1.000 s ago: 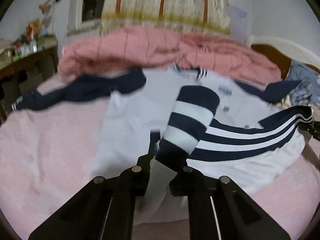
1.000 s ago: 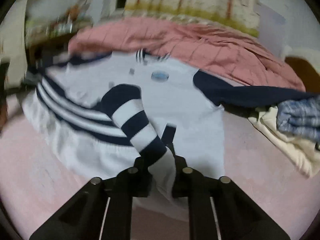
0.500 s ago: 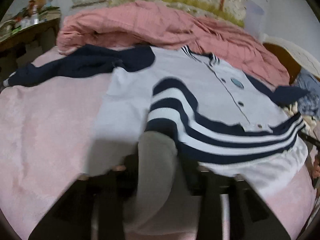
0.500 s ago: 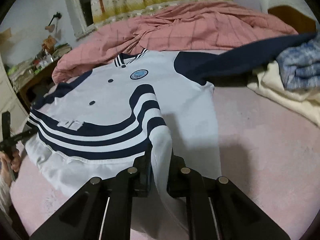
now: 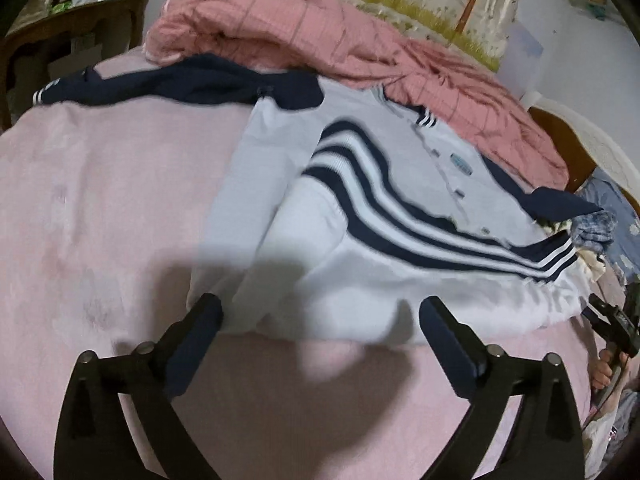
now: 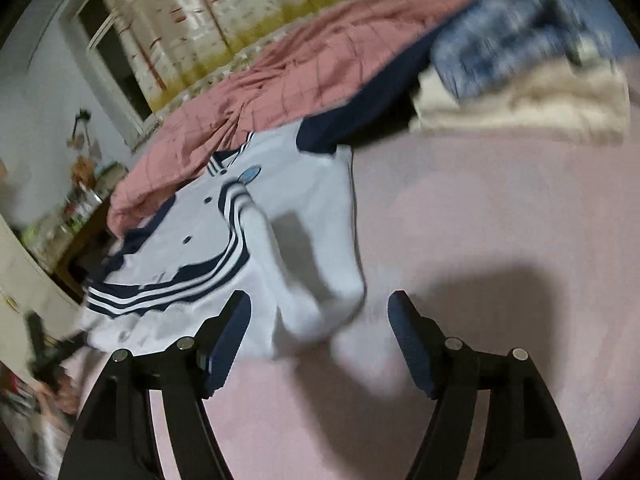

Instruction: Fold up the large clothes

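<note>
White button-front jacket with navy sleeves and a navy-and-white striped hem [image 5: 400, 216] lies spread, front up, on the pink fleece bedspread [image 5: 100, 208]. Its lower part is turned up over the body, so the striped band runs across the chest below the round blue badge; that first fold looks done. The fold is loose and bulges at the near edge. Both navy sleeves remain unfolded: one stretches out across the bedspread towards the wooden side table [image 5: 80, 32], the other runs under the blue checked garment [image 6: 500, 36] and cream folded cloth [image 6: 540, 108] at the far side. Sleeves in, then a further fold, appear to be what is left.

A rumpled pink checked quilt [image 5: 320, 40] crowds the collar edge, leaving little room to work beyond it. Bare bedspread lies open on the side of the outstretched sleeve and along the near edge, and in the right wrist view a wide clear patch sits beside the jacket's side seam.

The left gripper [image 5: 320, 320] hangs over the near folded edge with its jaws wide apart, holding nothing. The right gripper [image 6: 320, 320] is likewise spread wide and empty, just above the jacket's near corner.
</note>
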`<state>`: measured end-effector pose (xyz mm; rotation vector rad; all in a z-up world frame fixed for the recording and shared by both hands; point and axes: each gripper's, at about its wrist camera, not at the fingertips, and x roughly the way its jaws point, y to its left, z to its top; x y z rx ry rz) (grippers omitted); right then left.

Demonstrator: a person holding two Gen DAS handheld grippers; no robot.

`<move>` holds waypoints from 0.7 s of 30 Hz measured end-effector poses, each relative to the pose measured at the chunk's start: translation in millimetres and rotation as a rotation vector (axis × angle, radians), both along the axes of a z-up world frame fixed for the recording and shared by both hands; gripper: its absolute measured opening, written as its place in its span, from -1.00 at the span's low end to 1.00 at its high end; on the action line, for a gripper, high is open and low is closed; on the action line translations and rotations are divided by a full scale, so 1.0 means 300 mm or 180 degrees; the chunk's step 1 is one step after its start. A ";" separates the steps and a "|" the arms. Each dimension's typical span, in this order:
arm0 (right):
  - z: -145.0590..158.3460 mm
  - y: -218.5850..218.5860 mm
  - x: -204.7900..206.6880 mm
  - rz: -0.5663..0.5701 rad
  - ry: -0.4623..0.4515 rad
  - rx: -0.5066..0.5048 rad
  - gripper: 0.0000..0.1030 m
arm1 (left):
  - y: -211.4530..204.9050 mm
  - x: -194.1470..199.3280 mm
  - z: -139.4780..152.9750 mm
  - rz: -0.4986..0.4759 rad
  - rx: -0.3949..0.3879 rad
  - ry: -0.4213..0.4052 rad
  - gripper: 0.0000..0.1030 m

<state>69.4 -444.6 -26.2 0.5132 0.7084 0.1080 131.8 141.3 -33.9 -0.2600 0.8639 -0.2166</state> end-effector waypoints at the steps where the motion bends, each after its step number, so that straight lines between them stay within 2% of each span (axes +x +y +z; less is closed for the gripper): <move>1: -0.017 -0.007 -0.001 0.0054 0.0011 0.0172 0.42 | -0.003 0.000 -0.015 0.0003 0.0013 0.0059 0.93; 2: -0.031 -0.007 0.009 0.0136 0.0015 0.0346 0.42 | -0.005 0.002 -0.022 0.0007 0.0031 0.0089 0.93; 4: -0.039 -0.001 0.028 0.0173 0.0002 0.0436 0.37 | -0.006 0.002 -0.025 0.0012 0.0014 0.0062 0.89; 5: -0.042 0.008 0.036 0.0175 0.0026 0.0414 -0.03 | -0.004 0.001 -0.028 0.0041 0.0029 0.0028 0.29; 6: -0.050 0.020 0.048 0.0178 0.0076 0.0373 -0.42 | -0.001 -0.003 -0.028 0.0087 0.0083 -0.0024 -0.74; 7: -0.061 0.031 0.058 0.0178 0.0129 0.0343 -0.87 | 0.008 -0.006 -0.021 0.0172 0.0129 -0.0048 -0.95; 8: -0.062 0.038 0.058 0.0165 0.0139 0.0323 -0.87 | 0.025 -0.016 -0.010 0.0295 0.0146 -0.0116 -0.95; 9: -0.051 0.040 0.047 0.0100 0.0091 0.0275 -0.87 | 0.050 -0.028 0.006 0.0314 -0.0001 -0.0178 -0.95; 11: 0.005 0.032 -0.001 0.0018 -0.0188 0.0263 -0.88 | 0.092 -0.067 0.050 0.0376 -0.0191 -0.0310 -0.96; 14: 0.068 0.020 -0.050 -0.0107 -0.0379 0.0173 -0.89 | 0.133 -0.123 0.093 0.0421 -0.0242 -0.0484 -0.96; 18: 0.076 0.018 -0.052 -0.0134 -0.0317 0.0097 -0.89 | 0.154 -0.120 0.049 0.0465 -0.0280 -0.0285 -0.96; 21: 0.061 0.028 -0.037 -0.0121 -0.0177 -0.0003 -0.89 | 0.138 -0.077 -0.022 0.0466 -0.0104 -0.0033 -0.95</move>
